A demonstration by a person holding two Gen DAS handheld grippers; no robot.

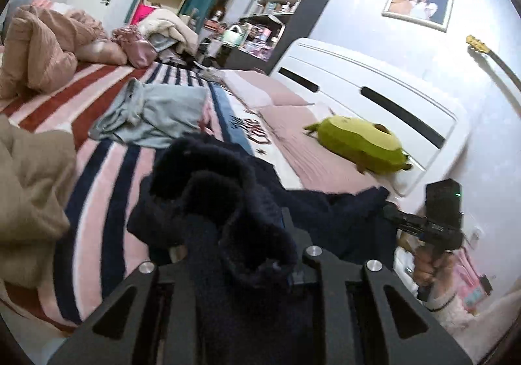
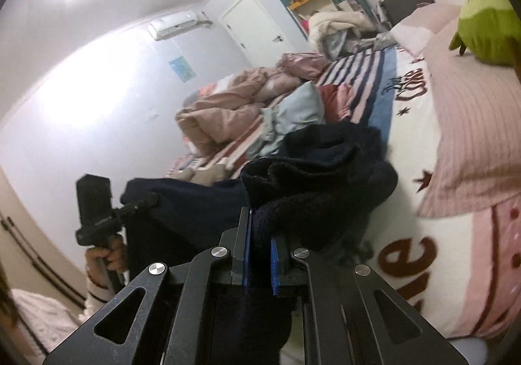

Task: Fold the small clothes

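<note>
A dark navy fleece garment (image 1: 228, 202) hangs between both grippers above the bed. My left gripper (image 1: 247, 254) is shut on one edge of it; the fabric drapes over the fingers and hides them. My right gripper (image 2: 260, 234) is shut on another edge of the navy garment (image 2: 325, 176), with the cloth pinched between the blue pads (image 2: 274, 262). The right gripper also shows in the left wrist view (image 1: 394, 213), gripping the far end of the garment. The left gripper shows in the right wrist view (image 2: 153, 200), at the garment's other end.
A light blue garment (image 1: 156, 114) lies crumpled on the striped blanket (image 1: 107, 169). A tan cloth (image 1: 29, 195) lies at the left. A green plush toy (image 1: 361, 143) sits by the white headboard (image 1: 374, 91). A pink quilt pile (image 1: 42, 49) and shelves (image 1: 286, 6) are beyond.
</note>
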